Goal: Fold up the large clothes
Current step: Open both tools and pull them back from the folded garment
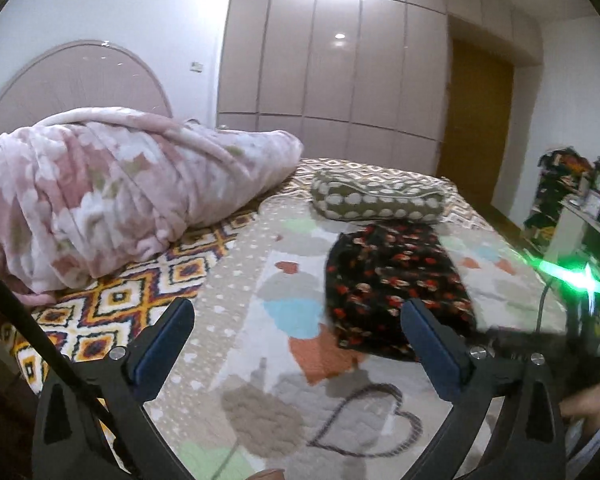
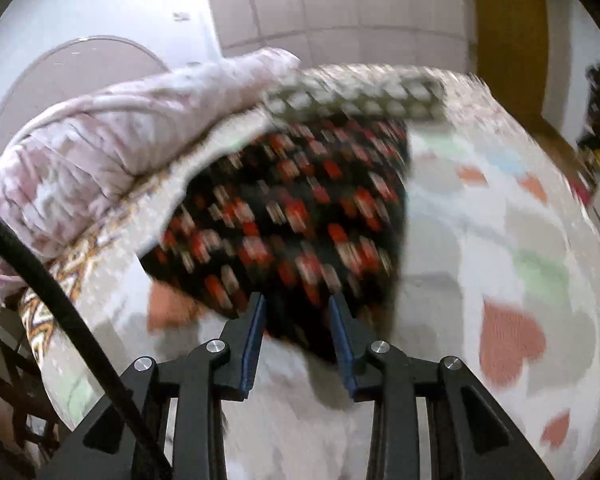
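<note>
Blue-padded fingers [image 1: 172, 332] of the left gripper [image 1: 298, 334] fill the bottom of the left wrist view, spread as wide as they go with nothing between them but the quilt [image 1: 284, 248] below. That quilt, pale with hearts in rust, blue, green and grey, covers the bed; a diamond-patterned sheet [image 1: 112, 300] shows at its left edge.

Folded on the quilt lies the garment [image 1: 392, 280], black with red and white flowers, a compact bundle just ahead and to the right of the left gripper. Its far end sits close against a grey pillow [image 1: 376, 198] with white ovals. A rumpled pink blanket [image 1: 112, 192] is heaped to the left, in front of an arched headboard [image 1: 76, 80]. Wardrobe doors [image 1: 332, 64] and a wooden door [image 1: 476, 120] stand behind.

In the right wrist view, heavily blurred, the right gripper [image 2: 298, 308] points down at the near edge of the garment [image 2: 292, 208]. Its jaws are partly open, and the dark cloth edge shows in the gap between the pads, which stand clear of it on either side. A black cable [image 2: 52, 284] crosses the lower left.
</note>
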`<control>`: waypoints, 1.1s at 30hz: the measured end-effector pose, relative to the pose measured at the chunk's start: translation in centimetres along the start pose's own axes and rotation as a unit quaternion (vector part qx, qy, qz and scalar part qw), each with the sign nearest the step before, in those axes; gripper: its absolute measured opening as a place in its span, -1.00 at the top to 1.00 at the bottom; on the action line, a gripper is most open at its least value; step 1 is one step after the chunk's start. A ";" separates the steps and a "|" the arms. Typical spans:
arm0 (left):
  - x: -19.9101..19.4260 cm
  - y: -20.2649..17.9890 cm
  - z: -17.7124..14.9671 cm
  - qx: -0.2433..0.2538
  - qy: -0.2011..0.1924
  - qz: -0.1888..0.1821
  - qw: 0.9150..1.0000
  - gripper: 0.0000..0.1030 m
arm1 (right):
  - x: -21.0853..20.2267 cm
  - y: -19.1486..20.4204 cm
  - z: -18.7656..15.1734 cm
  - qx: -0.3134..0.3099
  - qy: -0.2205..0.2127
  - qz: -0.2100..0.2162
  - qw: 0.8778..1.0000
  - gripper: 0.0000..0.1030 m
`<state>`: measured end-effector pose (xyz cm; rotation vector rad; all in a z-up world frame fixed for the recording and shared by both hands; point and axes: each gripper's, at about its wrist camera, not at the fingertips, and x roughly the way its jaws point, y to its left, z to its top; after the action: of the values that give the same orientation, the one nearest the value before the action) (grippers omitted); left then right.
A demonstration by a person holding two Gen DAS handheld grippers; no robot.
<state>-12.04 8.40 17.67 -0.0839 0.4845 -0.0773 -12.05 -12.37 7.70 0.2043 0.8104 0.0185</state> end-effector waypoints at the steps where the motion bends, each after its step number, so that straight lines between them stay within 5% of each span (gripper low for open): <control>1: -0.4 -0.2 -0.1 0.003 -0.004 0.004 1.000 -0.99 | -0.3 -0.4 -1.3 0.009 0.004 0.001 1.000 0.32; 4: -1.4 -0.9 -0.7 0.007 -0.008 0.010 1.000 -1.00 | -2.1 -1.0 -5.0 0.015 0.005 0.001 1.000 0.32; 9: -0.9 -2.3 -3.4 0.011 0.054 0.007 0.998 -1.00 | -3.8 -1.0 -9.0 0.023 0.010 -0.023 0.999 0.14; 15: -1.9 -3.6 -7.1 0.018 0.099 0.007 0.995 -1.00 | -6.1 -1.8 -11.2 0.058 0.005 -0.054 0.997 0.14; 19: -1.8 -4.2 -8.7 0.017 0.118 0.000 0.993 -1.00 | -7.8 -1.4 -12.2 0.065 -0.010 -0.065 0.996 -0.12; 25: 1.9 -3.8 -11.7 -0.008 0.209 -0.017 0.978 -1.00 | -7.3 -0.7 -12.7 0.039 -0.010 -0.092 0.995 -0.13; 33: 5.5 -2.2 -14.8 -0.021 0.265 0.024 0.964 -1.00 | -6.2 -1.2 -13.5 0.052 0.012 -0.096 0.994 -0.13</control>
<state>-14.19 4.75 2.31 -0.0934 1.0242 -0.0401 -26.14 -11.77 2.90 0.2239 0.8526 -0.2028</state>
